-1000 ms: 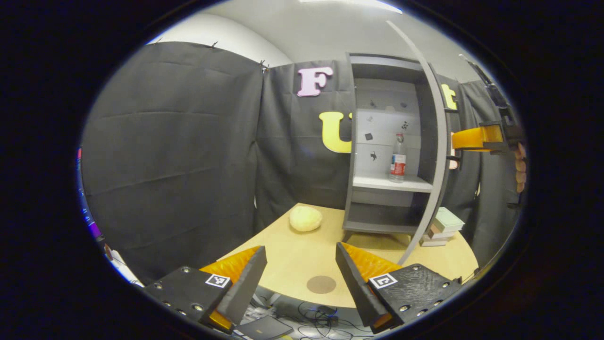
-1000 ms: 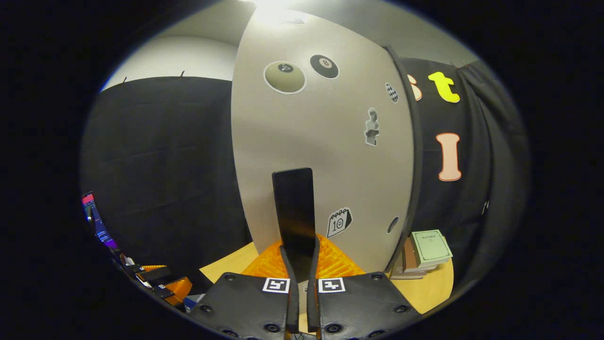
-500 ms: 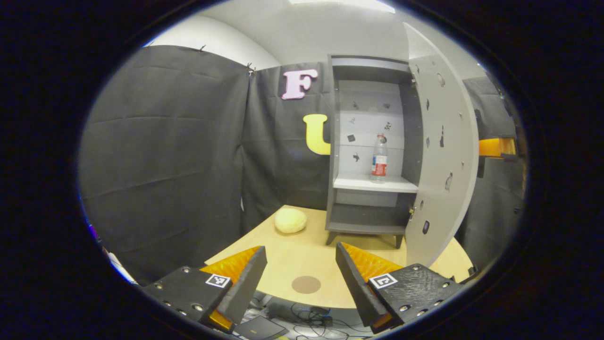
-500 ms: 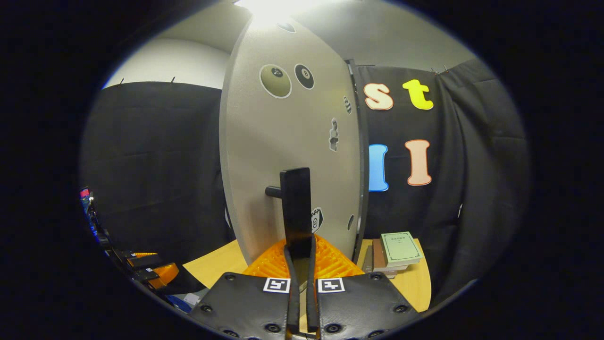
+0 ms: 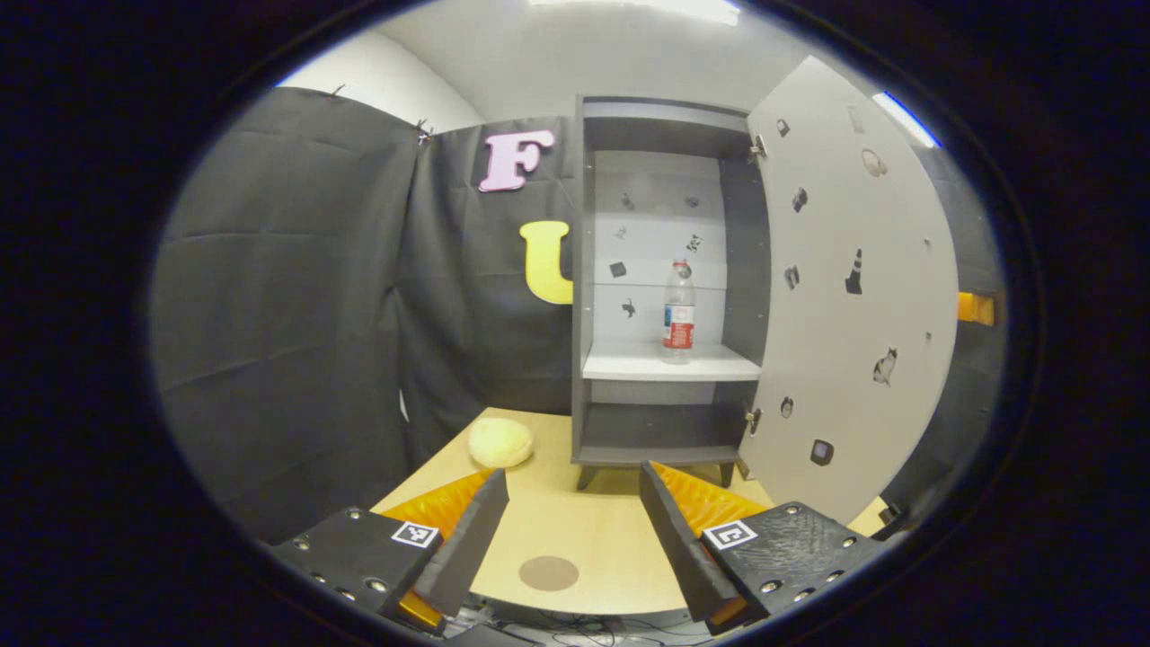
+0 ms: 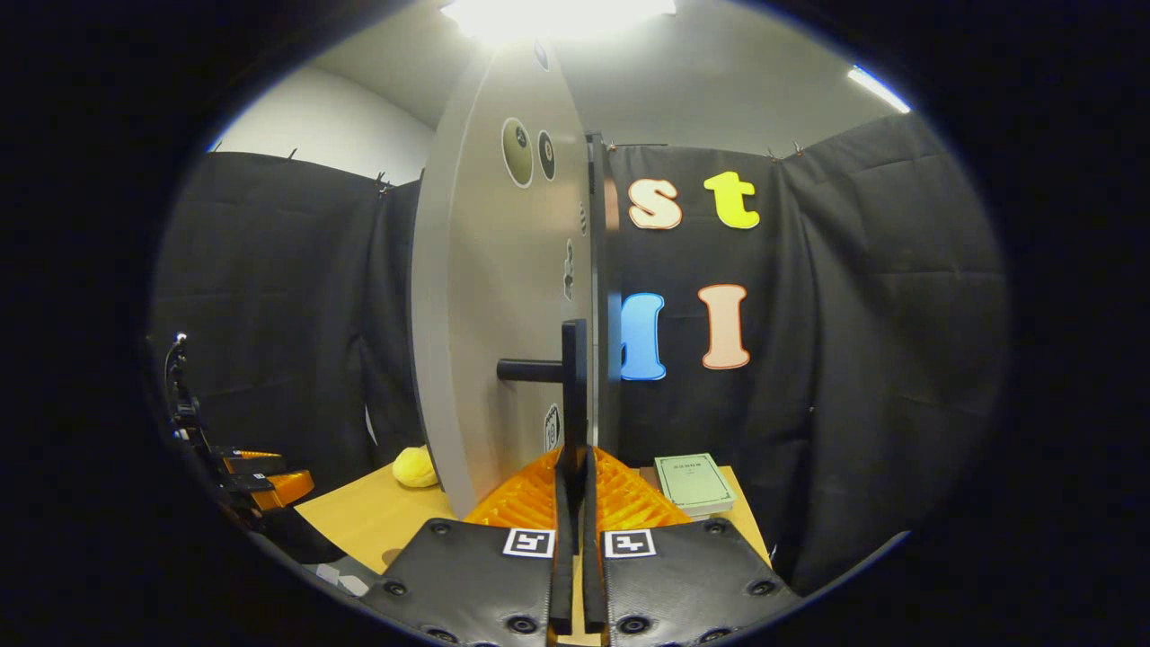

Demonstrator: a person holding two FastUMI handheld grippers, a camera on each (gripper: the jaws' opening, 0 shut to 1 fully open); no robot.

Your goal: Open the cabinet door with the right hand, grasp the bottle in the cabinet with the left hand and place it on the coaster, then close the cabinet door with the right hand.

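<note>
Grey cabinet, left gripper view: it was seen standing on the wooden table against the black cloth wall, its inside laid open.
Cabinet door: it was swung wide to the right of the opening, its inner face dotted with small stickers.
Bottle: a clear bottle with a red label was seen upright on the white middle shelf, towards the right of it, well apart from the left gripper.
Coaster: a round brown disc was seen flat on the near table edge, between the two fingers as framed.
Left gripper: its fingers were spread wide with nothing between them, held low over the near edge of the table.
Yellow lump: a rounded pale object was seen on the table, left of the cabinet foot and apart from it.
Way to the bottle: nothing was seen standing between the left gripper and the shelf.

Cabinet door, right gripper view: it was seen almost edge-on, its outer face carrying round stickers near the top.
Handle: a dark bar on a short post was seen jutting from the door.
Right gripper: its fingers were clenched on the lower end of the handle.
Books: a small stack with a pale green cover on top was seen on the table to the right of the door.
Yellow lump: it was seen on the table to the left of the door.
Left gripper: it was seen low at the far left.
</note>
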